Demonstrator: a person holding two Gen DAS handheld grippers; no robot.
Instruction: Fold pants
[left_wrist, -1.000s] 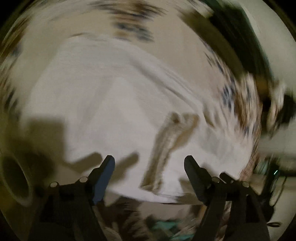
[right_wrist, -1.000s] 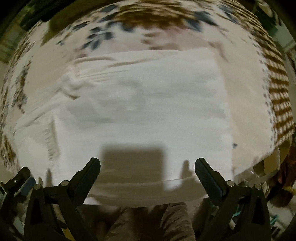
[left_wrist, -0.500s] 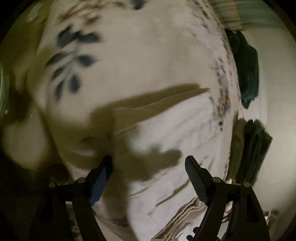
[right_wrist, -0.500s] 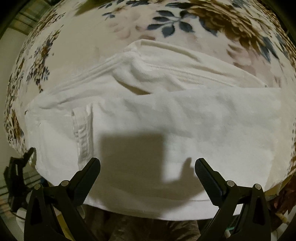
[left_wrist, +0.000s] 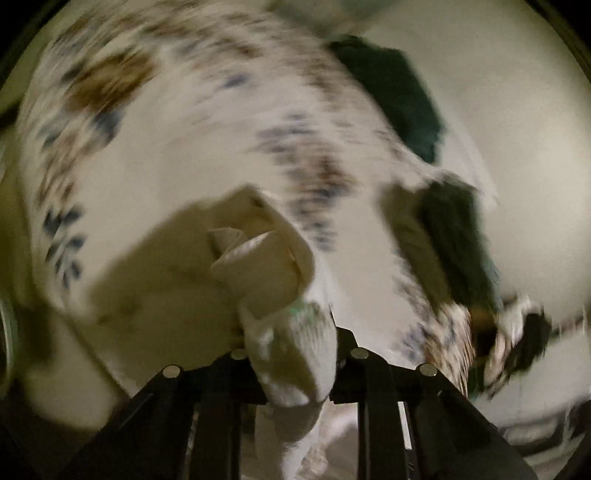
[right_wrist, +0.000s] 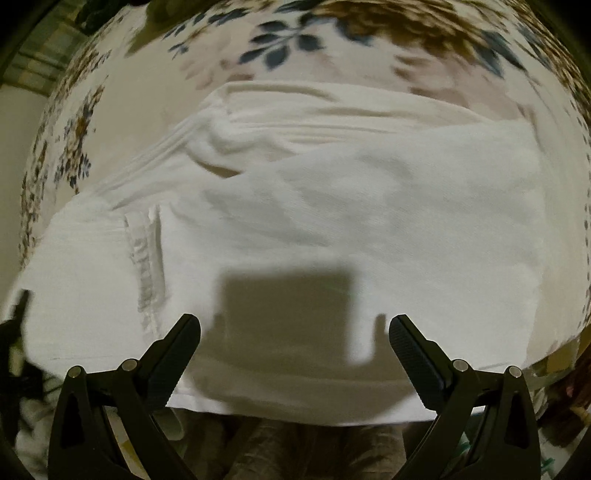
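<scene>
The white pants (right_wrist: 332, 221) lie folded on a floral bedsheet (right_wrist: 295, 40), with a seam strip (right_wrist: 144, 258) at their left. My right gripper (right_wrist: 295, 325) hangs over their near edge, pointing almost straight down, open with nothing between its fingers. In the blurred left wrist view, a bunched fold of the white pants (left_wrist: 280, 295) rises between the jaws of my left gripper (left_wrist: 295, 332). Those jaws are closing on it, and the cloth hides the fingertips.
The floral bedsheet (left_wrist: 184, 129) covers the surface. Dark green garments (left_wrist: 399, 96) and a stack of folded clothes (left_wrist: 454, 240) lie along its right edge in the left wrist view. A person's brownish trousers (right_wrist: 295, 454) show below the near edge.
My left gripper went from open over the cloth to closed with a bunch of white fabric in it, and its view swung and rose. The right gripper stayed open and shifted slightly over the pants.
</scene>
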